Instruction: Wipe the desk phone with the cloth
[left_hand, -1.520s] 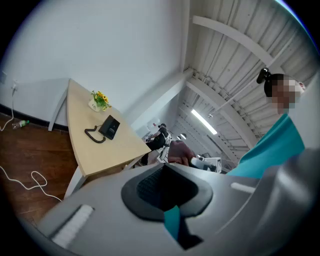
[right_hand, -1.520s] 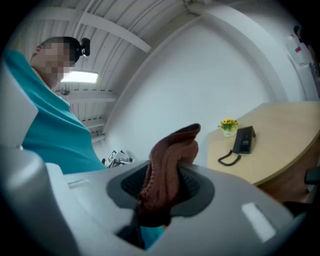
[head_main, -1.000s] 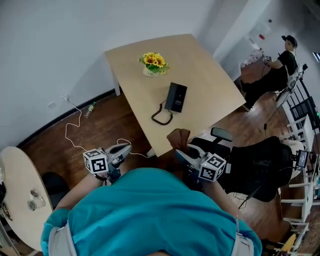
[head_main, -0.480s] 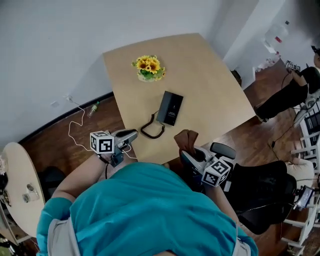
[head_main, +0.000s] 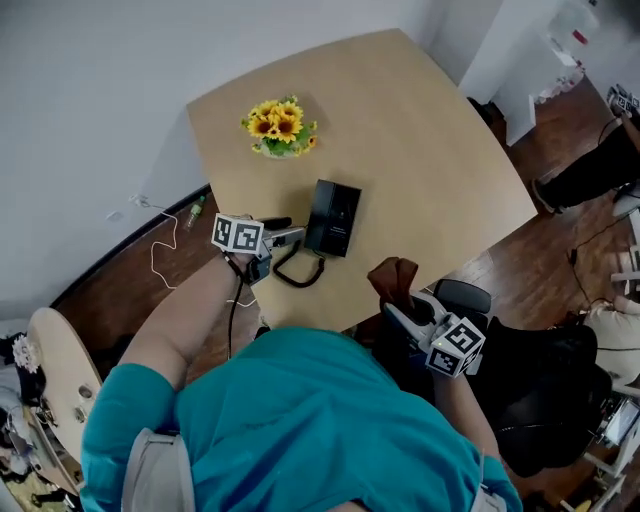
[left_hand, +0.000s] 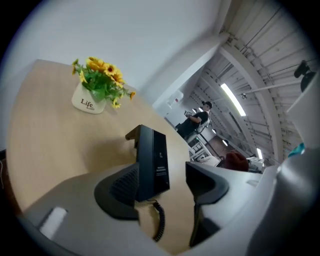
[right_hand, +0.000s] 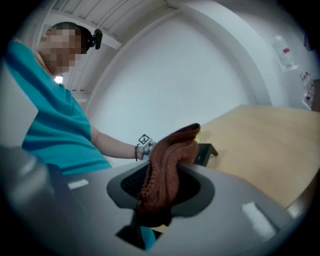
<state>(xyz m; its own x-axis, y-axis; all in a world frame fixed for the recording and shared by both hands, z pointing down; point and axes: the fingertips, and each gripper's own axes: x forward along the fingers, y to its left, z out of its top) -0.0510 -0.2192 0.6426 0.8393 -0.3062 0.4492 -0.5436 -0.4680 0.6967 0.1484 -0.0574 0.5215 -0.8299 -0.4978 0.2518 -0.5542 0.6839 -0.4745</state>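
Note:
The black desk phone (head_main: 332, 218) lies on the wooden table (head_main: 430, 150), with its coiled cord (head_main: 295, 270) looped toward the near edge. My left gripper (head_main: 288, 233) is over the table just left of the phone's near end. Its jaws have just been opening and now stand open. In the left gripper view the phone (left_hand: 152, 162) shows ahead between the left gripper (left_hand: 162, 189) jaws, and neither pad presses on it. My right gripper (head_main: 402, 305) hovers off the table's near edge, shut on a brown cloth (head_main: 393, 277) that bunches upward. In the right gripper view the cloth (right_hand: 167, 170) fills the right gripper (right_hand: 162, 187).
A white pot of sunflowers (head_main: 278, 128) stands behind the phone near the table's far left corner. A black office chair (head_main: 540, 370) stands by my right side. A round side table (head_main: 60, 380) is at the lower left, and a white cable (head_main: 160, 250) trails on the floor.
My left gripper has swung forward over the table to the phone's near end, and its jaws have opened. The right gripper with the cloth has come a little closer to the table edge.

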